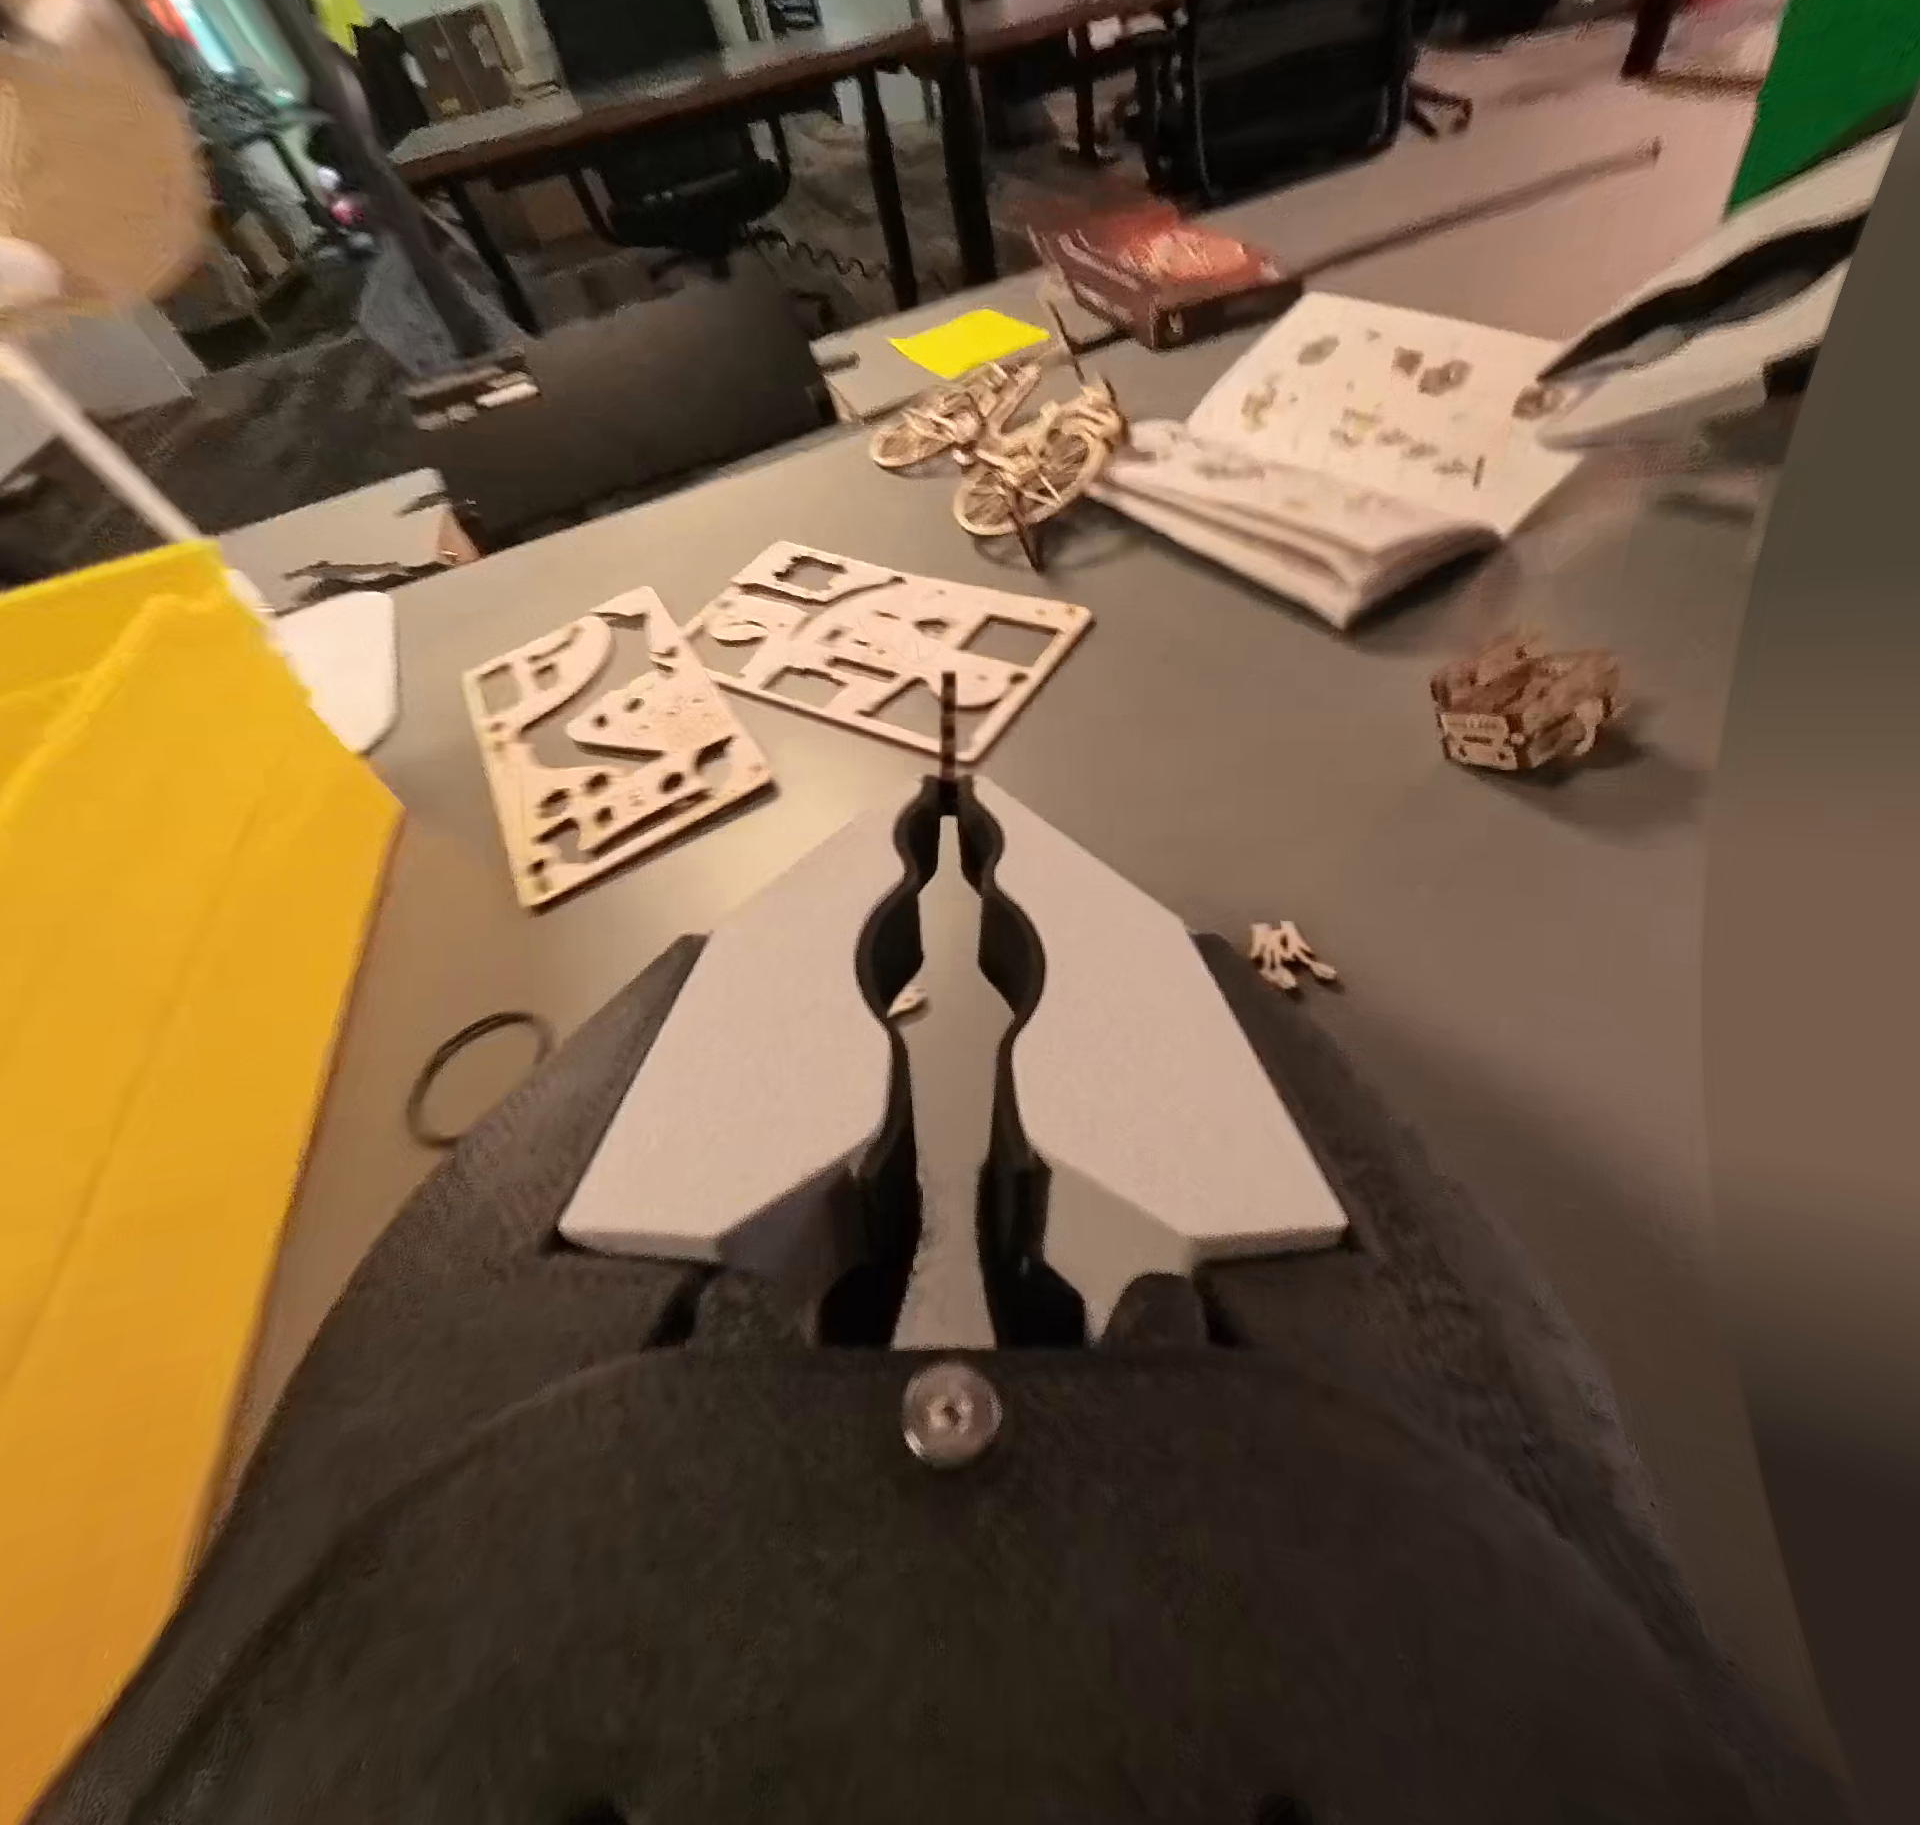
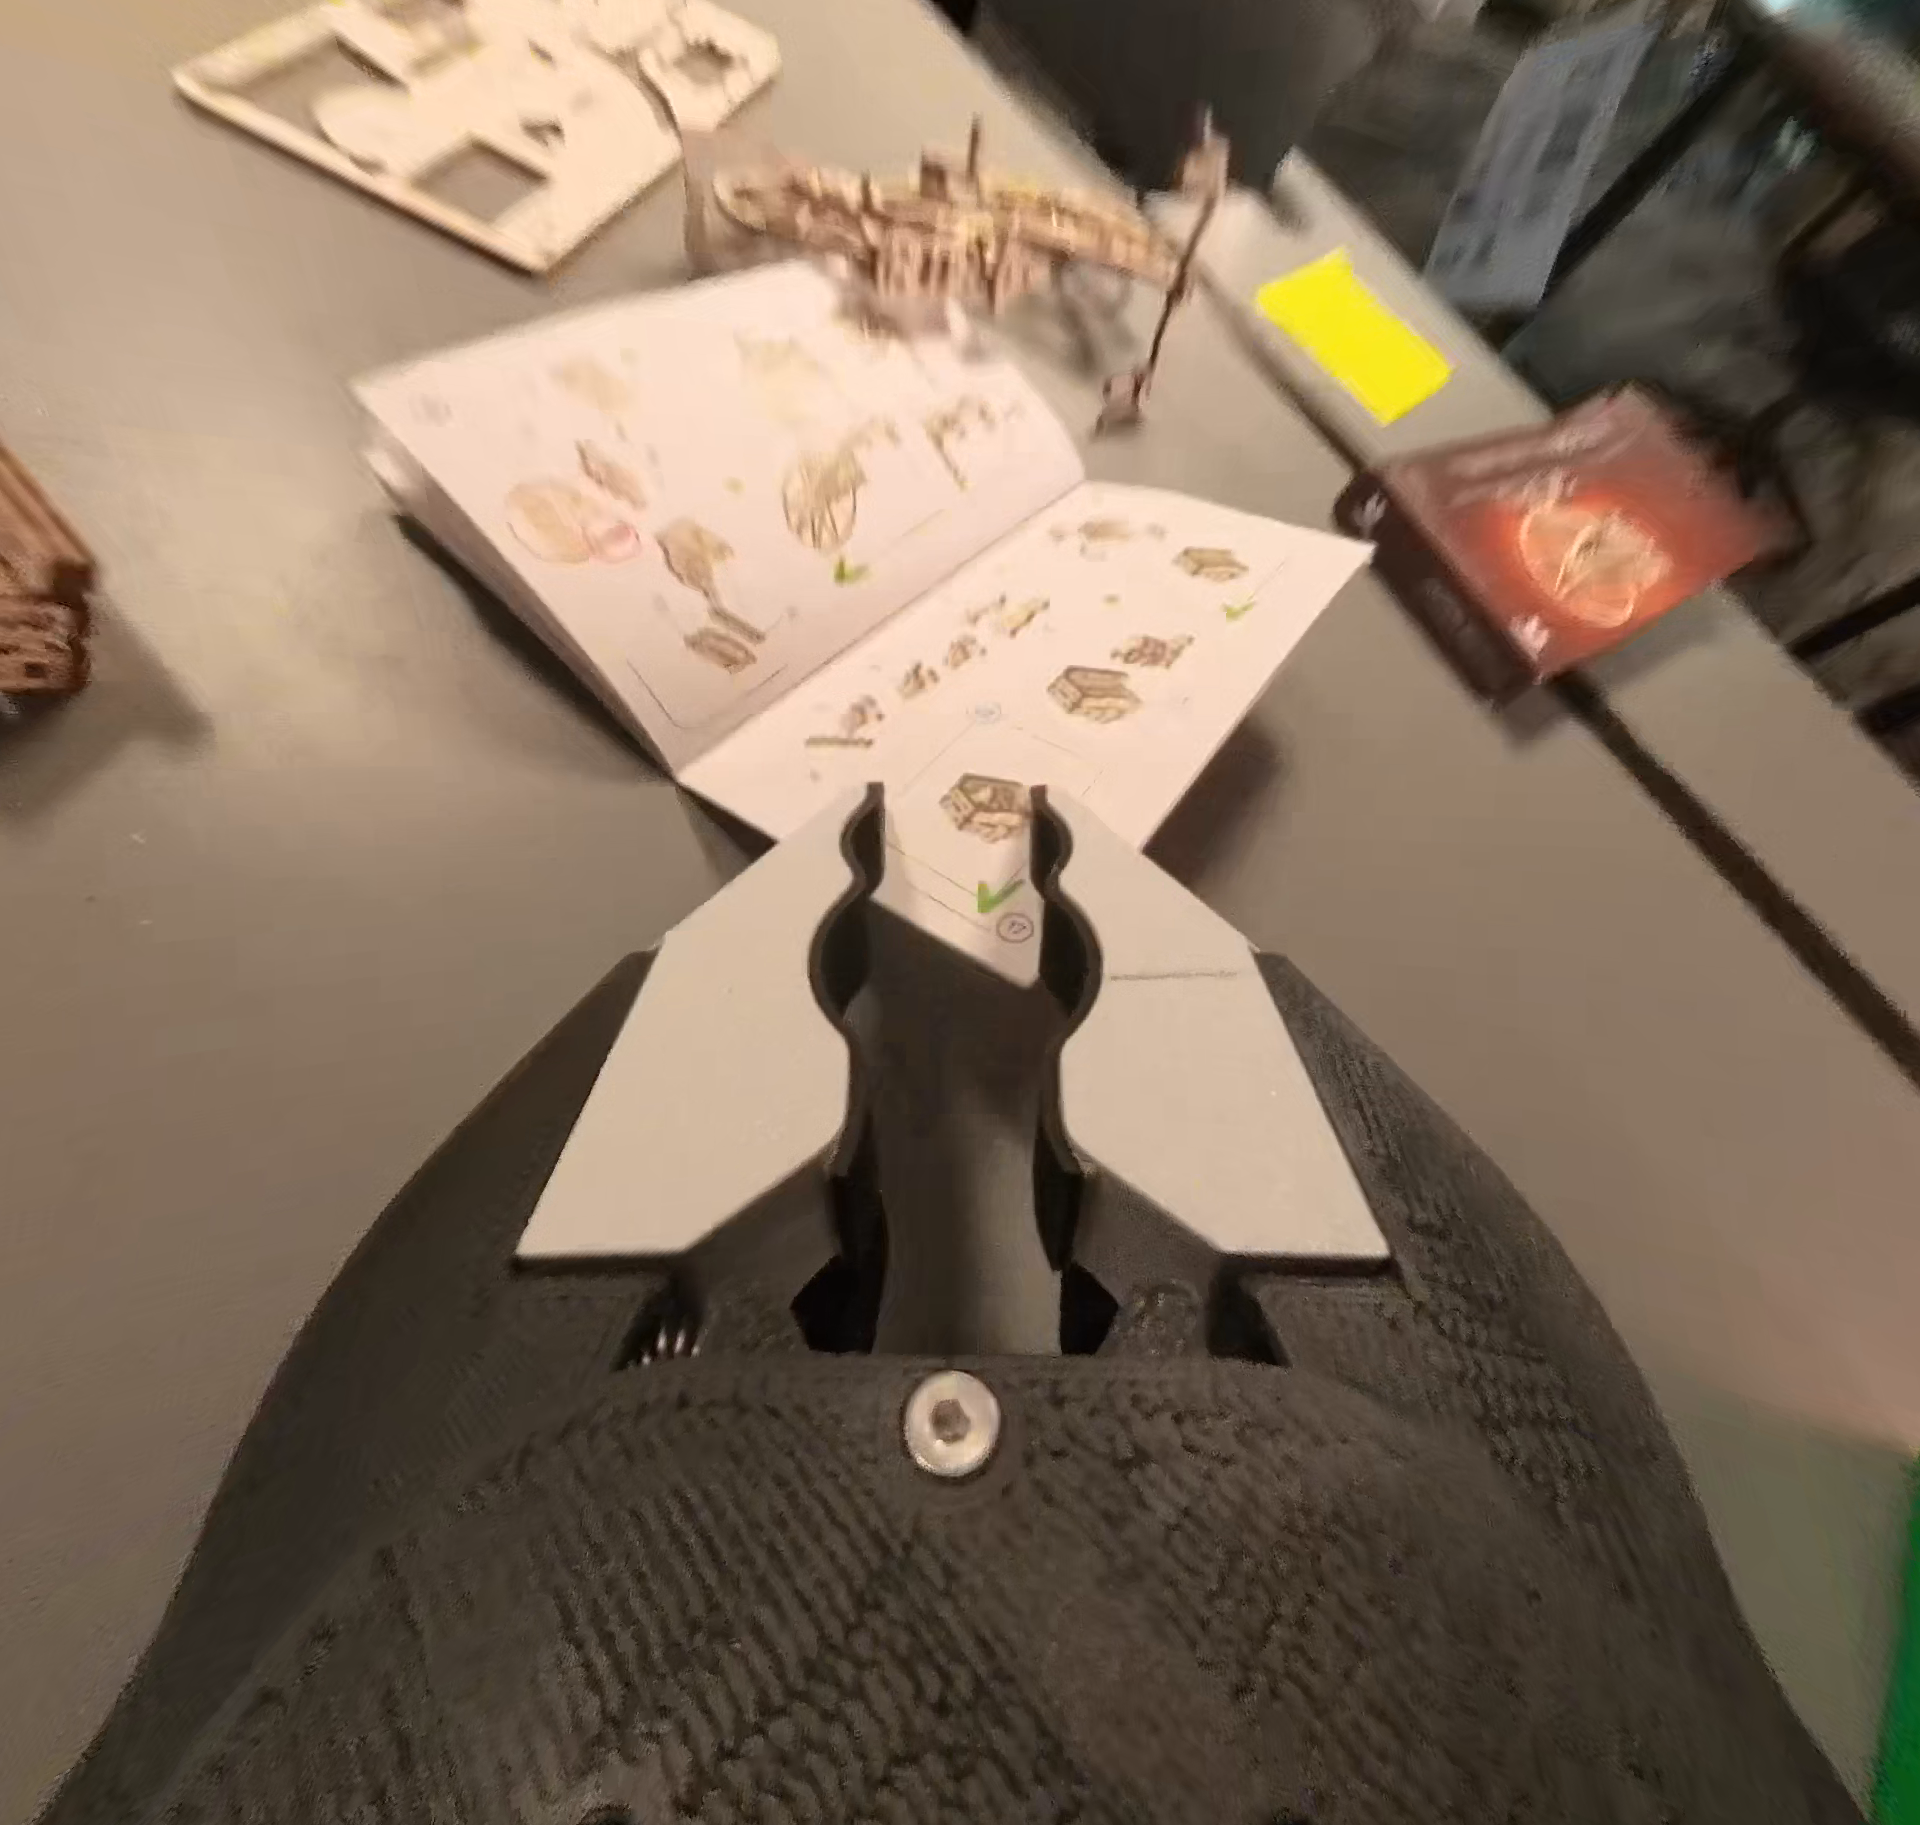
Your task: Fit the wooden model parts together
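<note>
Here your left gripper (image 1: 948, 801) has its fingers pinched on a thin dark wooden piece (image 1: 947, 726) that stands upright from the tips, with two punched wooden sheets (image 1: 894, 645) on the tabletop (image 1: 1299, 799) beyond. Your right gripper (image 2: 958, 807) has its fingers parted and empty above the open booklet (image 2: 862, 570), the wooden bicycle model (image 2: 935, 217) farther ahead.

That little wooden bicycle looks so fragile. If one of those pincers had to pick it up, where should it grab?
Probably the frame between the wheels of the bicycle, coming from above with the jaws across its thin width. It stands upright on the table, so the top is open, and the spoked wheels look too delicate to squeeze. The right gripper is open; the left gripper already pinches a thin dark part.
</note>
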A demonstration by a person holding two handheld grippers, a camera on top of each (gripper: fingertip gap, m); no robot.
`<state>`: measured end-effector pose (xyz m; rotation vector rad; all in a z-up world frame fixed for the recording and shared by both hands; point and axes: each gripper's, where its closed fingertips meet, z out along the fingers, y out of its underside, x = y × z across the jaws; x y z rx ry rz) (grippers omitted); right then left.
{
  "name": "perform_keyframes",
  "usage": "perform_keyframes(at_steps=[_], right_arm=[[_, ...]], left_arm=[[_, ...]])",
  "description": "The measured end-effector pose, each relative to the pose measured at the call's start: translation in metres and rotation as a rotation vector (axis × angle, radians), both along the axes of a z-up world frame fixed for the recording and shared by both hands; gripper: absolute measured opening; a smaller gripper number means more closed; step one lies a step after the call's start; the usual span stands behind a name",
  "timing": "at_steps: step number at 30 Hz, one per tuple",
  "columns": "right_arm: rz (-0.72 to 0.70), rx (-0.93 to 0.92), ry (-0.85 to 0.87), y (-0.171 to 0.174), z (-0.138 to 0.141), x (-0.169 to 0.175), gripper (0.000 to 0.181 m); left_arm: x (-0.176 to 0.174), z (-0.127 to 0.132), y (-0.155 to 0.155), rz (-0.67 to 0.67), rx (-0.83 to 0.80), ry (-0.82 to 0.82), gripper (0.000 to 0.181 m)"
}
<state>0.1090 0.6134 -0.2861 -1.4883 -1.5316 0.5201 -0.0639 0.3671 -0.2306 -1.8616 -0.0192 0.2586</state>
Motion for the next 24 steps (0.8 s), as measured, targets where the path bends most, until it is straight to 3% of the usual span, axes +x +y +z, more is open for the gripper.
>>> perform_keyframes(at_steps=[3, 6, 11, 14, 17, 24], right_arm=[[0.062, -0.033, 0.084, -0.017, 0.025, -0.012, 0.032], [0.198, -0.148, 0.091, -0.066, 0.05, -0.037, 0.032], [0.546, -0.326, 0.008, -0.208, 0.08, -0.095, 0.028], [0.67, -0.285, -0.134, -0.279, 0.063, -0.128, 0.025], [0.617, -0.166, -0.247, -0.283, 0.032, -0.166, 0.024], [0.569, -0.279, -0.489, -0.263, -0.02, -0.198, 0.031]], left_arm=[[-0.025, 0.033, -0.045, 0.089, 0.067, -0.016, 0.001], [-0.047, 0.043, -0.097, 0.176, 0.068, -0.05, 0.001], [-0.062, 0.023, -0.162, 0.246, -0.014, -0.136, 0.001], [-0.054, 0.0, -0.177, 0.204, -0.084, -0.216, 0.001], [-0.041, -0.017, -0.178, 0.127, -0.129, -0.282, 0.001], [-0.009, -0.031, -0.157, -0.088, -0.182, -0.34, 0.001]])
